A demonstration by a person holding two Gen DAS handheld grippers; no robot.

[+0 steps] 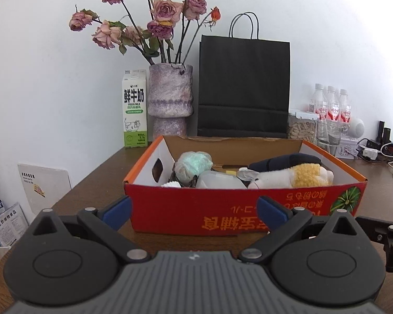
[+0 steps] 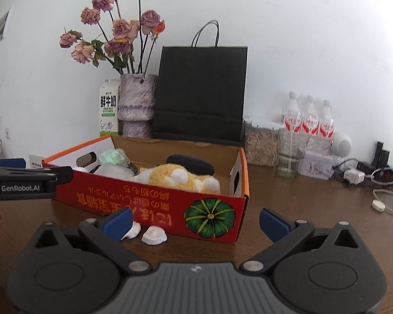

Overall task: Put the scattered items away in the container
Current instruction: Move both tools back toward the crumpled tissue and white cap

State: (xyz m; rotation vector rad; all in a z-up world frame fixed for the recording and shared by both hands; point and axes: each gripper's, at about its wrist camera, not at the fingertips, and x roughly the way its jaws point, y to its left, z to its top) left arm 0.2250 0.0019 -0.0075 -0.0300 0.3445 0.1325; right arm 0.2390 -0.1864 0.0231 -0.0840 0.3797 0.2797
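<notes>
Two white lumps left out on the desk (image 2: 314,209), box nearly packed.

Right claw (image 2: 195,222) spread and empty, white lumps (image 2: 153,235) just ahead by its left finger, touching the red box (image 2: 149,204) front. Left claw (image 1: 194,213) spread too, facing the box wall. Risk: pinching cardboard along with a lump, or nudging one further under the box edge.

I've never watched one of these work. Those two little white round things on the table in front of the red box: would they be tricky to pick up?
Probably a bit. The two white pieces lie low and flat on the table, so the open right tool has little height to pinch. They look light and soft-edged, so a nudge would likely slide them, and a hard squeeze might crush them.
</notes>
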